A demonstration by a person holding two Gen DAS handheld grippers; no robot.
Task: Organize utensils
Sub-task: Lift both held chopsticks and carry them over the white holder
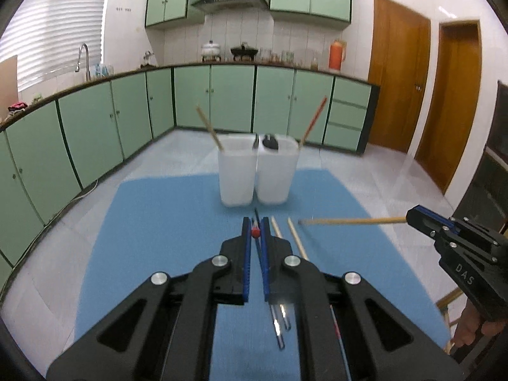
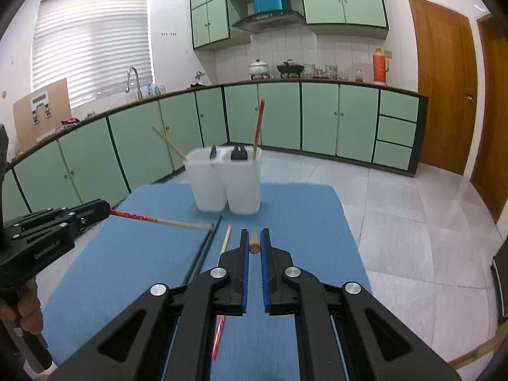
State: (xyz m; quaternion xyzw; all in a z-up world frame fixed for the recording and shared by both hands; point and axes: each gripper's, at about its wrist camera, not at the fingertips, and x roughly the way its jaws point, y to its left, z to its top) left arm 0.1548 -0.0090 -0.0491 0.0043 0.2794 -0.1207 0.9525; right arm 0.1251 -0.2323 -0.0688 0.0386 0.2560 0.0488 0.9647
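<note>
Both hand-held grippers hover over the blue mat (image 1: 165, 222), each clamped on a chopstick. From the left wrist camera, the left gripper (image 1: 255, 226) has its jaws closed on a red-ended chopstick (image 1: 255, 232), seen end-on as a red dot between the blue pads; from the right wrist camera that same stick runs sideways out of the tool, red-patterned near the grip and pale wood toward its tip. Across the mat, the right gripper (image 1: 412, 217) pinches a plain wooden chopstick (image 1: 352, 221), held level and pointing toward the left gripper; in its own camera the stick's butt end shows between its nearly closed pads. Two more wooden chopsticks (image 1: 293, 238) lie on the mat just right of the left gripper, and a dark pair of chopsticks (image 2: 203, 254) lies beside them. At the far end of the mat two translucent white containers (image 1: 258, 171) stand touching side by side: a wooden chopstick (image 1: 209, 128) leans out of the left one, a red-topped chopstick (image 1: 314, 123) out of the right one, and dark utensil handles (image 1: 270, 141) stand up near the shared walls. Green kitchen cabinets (image 1: 190, 98) run behind.
</note>
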